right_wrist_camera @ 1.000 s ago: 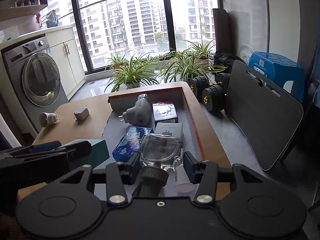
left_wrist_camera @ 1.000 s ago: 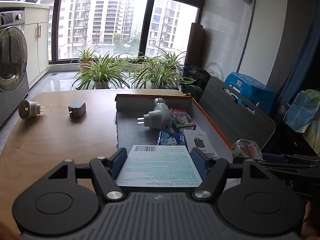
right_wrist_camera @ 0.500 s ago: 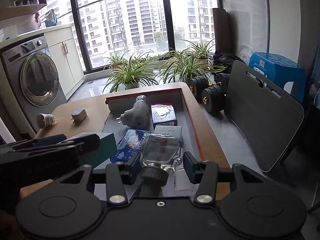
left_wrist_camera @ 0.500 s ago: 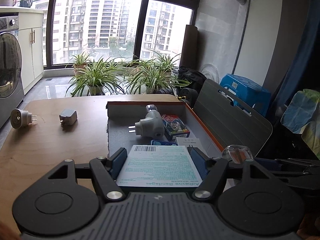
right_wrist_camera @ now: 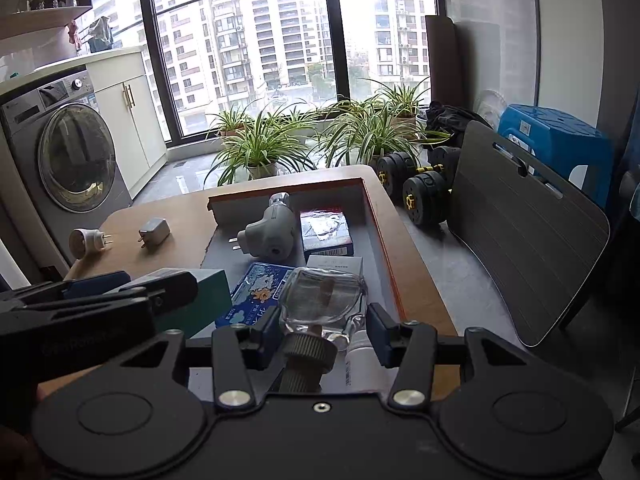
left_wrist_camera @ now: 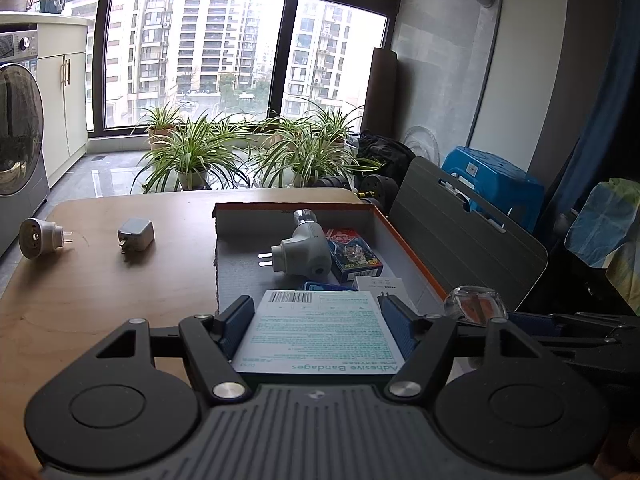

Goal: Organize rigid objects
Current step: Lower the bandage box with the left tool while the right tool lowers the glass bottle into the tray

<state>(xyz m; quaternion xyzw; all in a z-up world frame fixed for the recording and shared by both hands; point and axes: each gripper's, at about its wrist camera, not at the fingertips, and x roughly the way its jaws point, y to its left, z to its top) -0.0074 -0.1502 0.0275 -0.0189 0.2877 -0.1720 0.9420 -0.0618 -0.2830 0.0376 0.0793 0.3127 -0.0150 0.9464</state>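
So on the brown wooden table [left_wrist_camera: 120, 300], the shallow grey tray with an orange rim [left_wrist_camera: 404, 240] sits on the right half. Inside it: a white angled plug adapter [left_wrist_camera: 304, 254], and a small printed card box [left_wrist_camera: 352, 254] right beside it. Left of the tray, out on the table, a round white plug [left_wrist_camera: 40, 237] and a square grey charger [left_wrist_camera: 136, 235].
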